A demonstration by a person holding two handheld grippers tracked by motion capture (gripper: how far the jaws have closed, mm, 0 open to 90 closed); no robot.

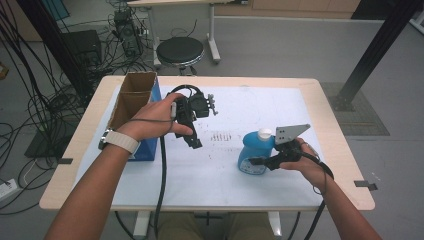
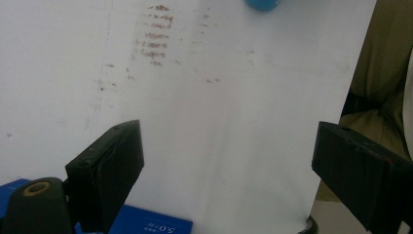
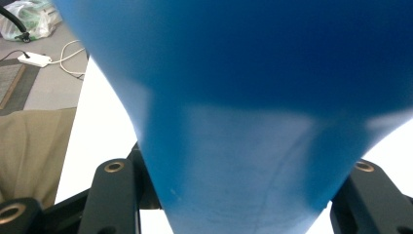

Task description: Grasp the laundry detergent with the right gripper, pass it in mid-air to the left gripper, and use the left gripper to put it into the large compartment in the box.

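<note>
Blue bottle (image 1: 252, 152): clamped upright by right gripper (image 1: 260, 161), probably for boxing in cardboard box (image 1: 135, 97); left gripper (image 1: 192, 140) jaws apart, idle.

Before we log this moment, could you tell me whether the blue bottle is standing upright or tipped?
Upright: the blue bottle stands on its base on the table, white cap on top, with the right gripper shut on it.

blue cardboard box (image 1: 142, 107) stands open at the table's (image 1: 330, 150) left edge; stool (image 1: 180, 51) beyond.
</note>
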